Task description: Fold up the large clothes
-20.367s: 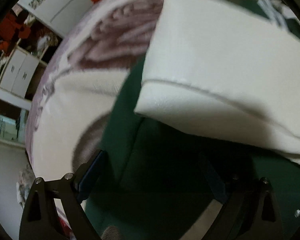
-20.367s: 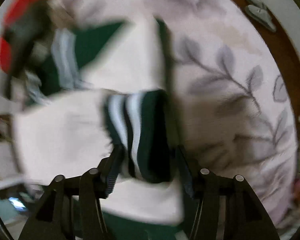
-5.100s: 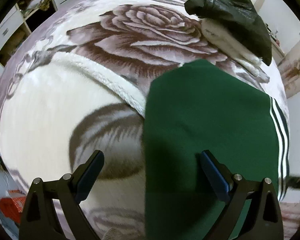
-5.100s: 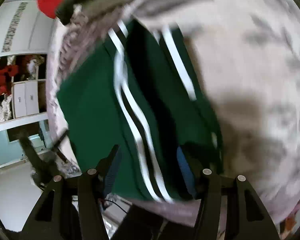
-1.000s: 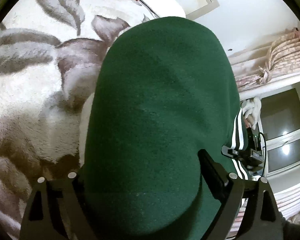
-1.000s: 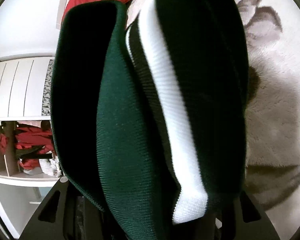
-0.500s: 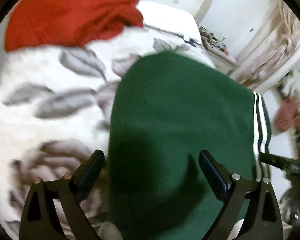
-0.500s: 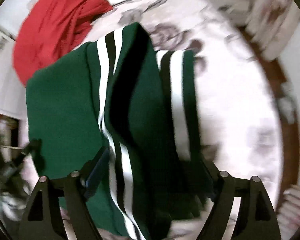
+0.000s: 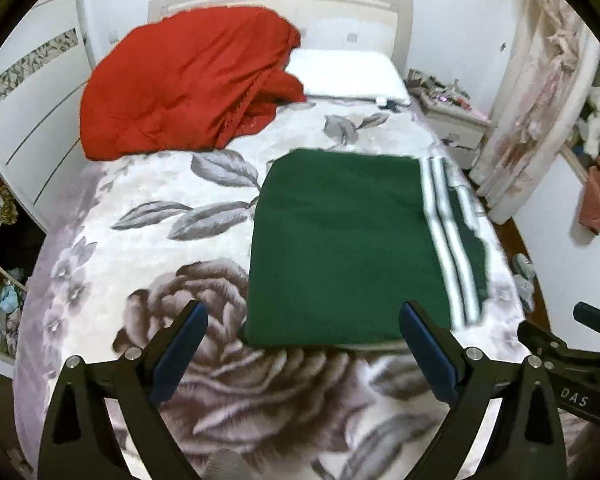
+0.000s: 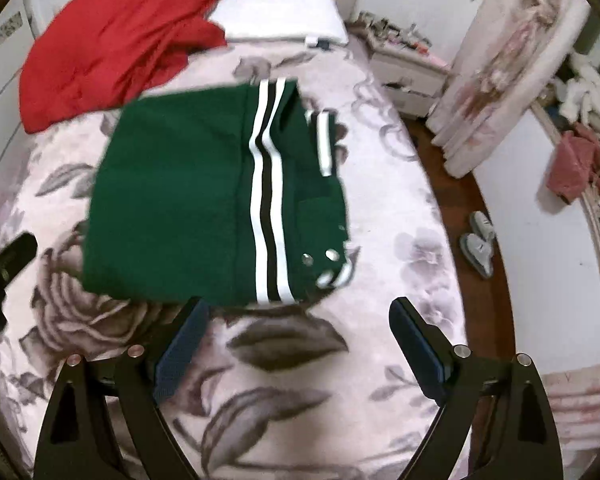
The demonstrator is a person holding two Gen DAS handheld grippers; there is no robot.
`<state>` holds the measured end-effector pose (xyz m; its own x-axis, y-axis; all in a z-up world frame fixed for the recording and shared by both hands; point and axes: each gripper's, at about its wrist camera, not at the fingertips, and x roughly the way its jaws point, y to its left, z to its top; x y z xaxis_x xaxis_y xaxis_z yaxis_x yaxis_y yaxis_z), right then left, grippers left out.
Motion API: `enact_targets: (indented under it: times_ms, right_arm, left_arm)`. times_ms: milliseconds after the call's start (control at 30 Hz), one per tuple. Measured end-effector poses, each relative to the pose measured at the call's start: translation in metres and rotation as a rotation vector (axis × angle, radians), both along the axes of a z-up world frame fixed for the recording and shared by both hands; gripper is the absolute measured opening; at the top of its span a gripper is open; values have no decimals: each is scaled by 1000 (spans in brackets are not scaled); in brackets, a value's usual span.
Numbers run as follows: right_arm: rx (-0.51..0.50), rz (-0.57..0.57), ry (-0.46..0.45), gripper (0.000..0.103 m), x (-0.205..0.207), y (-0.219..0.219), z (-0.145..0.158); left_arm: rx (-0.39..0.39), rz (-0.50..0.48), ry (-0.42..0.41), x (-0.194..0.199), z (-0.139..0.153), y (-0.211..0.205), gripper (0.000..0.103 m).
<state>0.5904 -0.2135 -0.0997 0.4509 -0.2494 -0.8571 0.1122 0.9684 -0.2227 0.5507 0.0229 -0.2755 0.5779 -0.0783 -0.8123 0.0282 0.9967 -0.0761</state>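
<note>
A green jacket (image 9: 340,240) with white and black stripes lies folded into a flat rectangle on the flowered bed blanket (image 9: 140,240). It also shows in the right wrist view (image 10: 188,200), with its snap buttons at the near right corner. My left gripper (image 9: 302,344) is open and empty, held above the blanket just short of the jacket's near edge. My right gripper (image 10: 298,340) is open and empty too, short of the jacket's near edge. The right gripper's body shows at the right of the left wrist view (image 9: 572,364).
A red quilt (image 9: 188,80) is heaped at the head of the bed beside a white pillow (image 9: 348,76). A nightstand (image 9: 452,120) and curtain (image 9: 540,100) stand to the right. Slippers (image 10: 478,242) lie on the wooden floor. A white wardrobe (image 9: 24,112) is left.
Both grippers held the folded jacket a second ago. They have let it go on the bed and pulled back and up, so the whole bed is in view.
</note>
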Motion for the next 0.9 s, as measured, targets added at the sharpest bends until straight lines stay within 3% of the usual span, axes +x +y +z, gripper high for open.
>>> enact_targets:
  times_ms: [400,700,900]
  right_arm:
    - [12,13,-175,93,-186,29,182]
    - [15,48,-271,93,-296,42,276]
    - [6,67,-298,93,-346,46,317]
  left_arm:
    - [21,16,-130,-144,142,-7,98]
    - [34,42,-160,-225,207,-14,98]
    - [48,57,-160,-259,238,-19,98]
